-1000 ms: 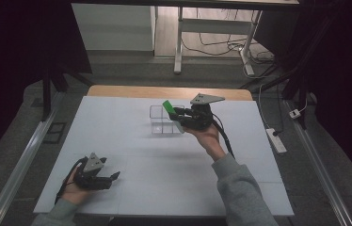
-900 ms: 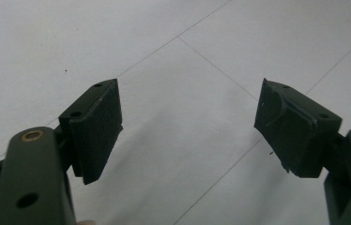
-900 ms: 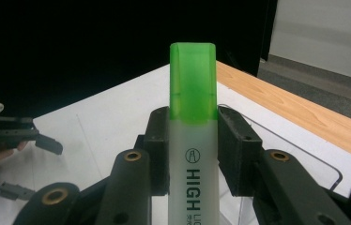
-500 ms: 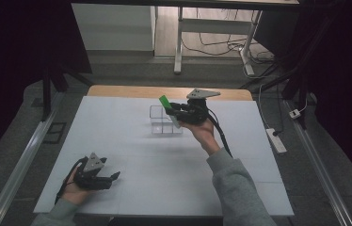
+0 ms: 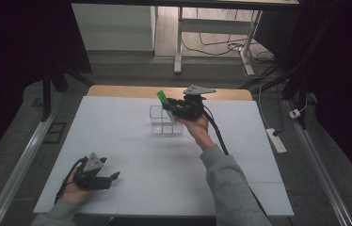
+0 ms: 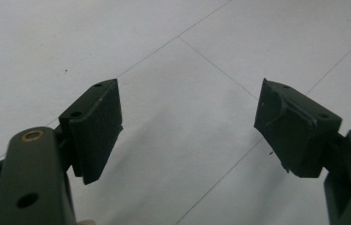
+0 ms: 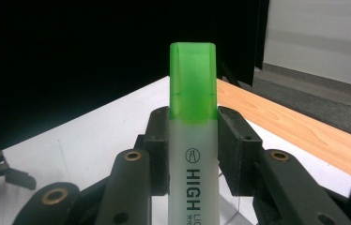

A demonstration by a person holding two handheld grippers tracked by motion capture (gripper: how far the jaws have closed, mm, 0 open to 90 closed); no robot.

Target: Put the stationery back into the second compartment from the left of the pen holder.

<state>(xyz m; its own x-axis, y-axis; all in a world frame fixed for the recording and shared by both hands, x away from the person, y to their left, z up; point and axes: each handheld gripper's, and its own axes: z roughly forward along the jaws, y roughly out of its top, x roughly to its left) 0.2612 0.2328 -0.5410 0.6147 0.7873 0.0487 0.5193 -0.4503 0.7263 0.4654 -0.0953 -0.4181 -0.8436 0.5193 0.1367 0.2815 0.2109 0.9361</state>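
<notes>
Green highlighter (image 7: 193, 140): 1; grippers: 2.

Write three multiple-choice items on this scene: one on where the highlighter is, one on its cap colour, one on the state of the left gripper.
1. Where is the highlighter?
A. lying on the table
B. in the right gripper, above the clear organiser
C. in the left gripper

2. What colour is its cap?
A. green
B. pink
C. blue

3. How is the left gripper?
A. shut on a pen
B. open, nothing between its jaws
C. shut, with nothing held

Key: 1 B, the jaws clamp its barrel; 2 A, the cap is bright green; 3 B, bare white table shows between the jaws.
</notes>
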